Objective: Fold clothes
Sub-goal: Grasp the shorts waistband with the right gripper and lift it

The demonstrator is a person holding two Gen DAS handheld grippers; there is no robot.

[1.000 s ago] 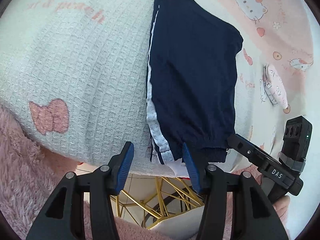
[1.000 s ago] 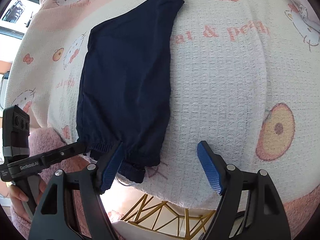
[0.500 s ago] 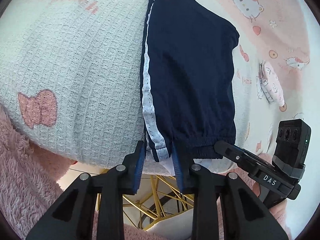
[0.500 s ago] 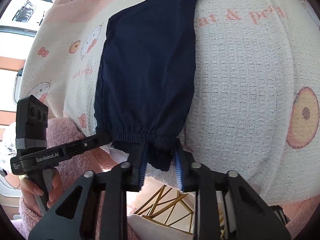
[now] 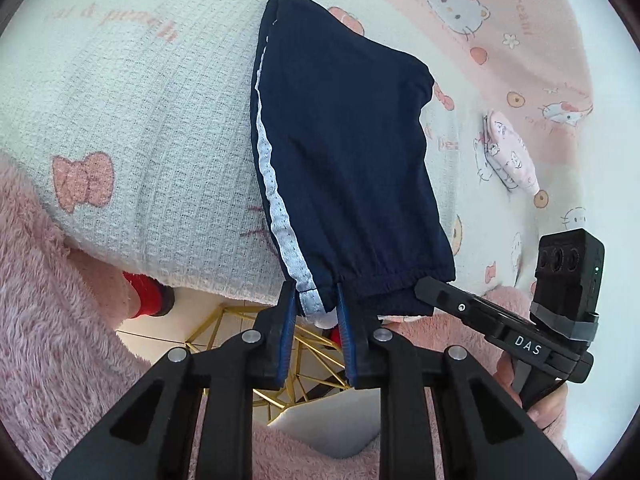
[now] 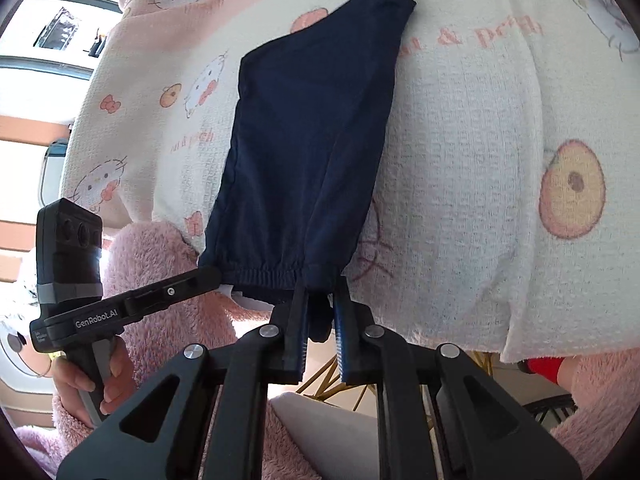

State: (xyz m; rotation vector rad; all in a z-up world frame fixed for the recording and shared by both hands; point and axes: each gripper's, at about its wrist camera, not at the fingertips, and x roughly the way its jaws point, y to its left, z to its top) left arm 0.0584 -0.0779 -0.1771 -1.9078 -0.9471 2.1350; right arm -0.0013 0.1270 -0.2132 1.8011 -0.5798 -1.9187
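Navy trousers [image 5: 344,152] with a white mesh side stripe lie folded lengthwise on a cat-print blanket [image 5: 140,120], elastic waistband at the near edge. My left gripper [image 5: 316,292] is closing, its blue pads pinching the striped waistband corner. In the right wrist view the same trousers [image 6: 312,140] run away from me. There my right gripper [image 6: 322,292] is closing too, its pads pressing the other waistband corner. Each gripper also shows in the other's view, the right gripper [image 5: 428,290] at the waistband's right end and the left gripper [image 6: 208,276] at its left end.
The blanket [image 6: 480,160] ends just in front of the grippers, with a gold wire frame [image 5: 304,364] and floor below. A small pink printed pouch [image 5: 508,152] lies right of the trousers. Fluffy pink sleeves [image 5: 48,320] flank the view. A red item [image 5: 144,294] shows under the blanket edge.
Both grippers went from wide open to closed on the waistband corners. The waistband end has since come slightly off the blanket edge towards me.
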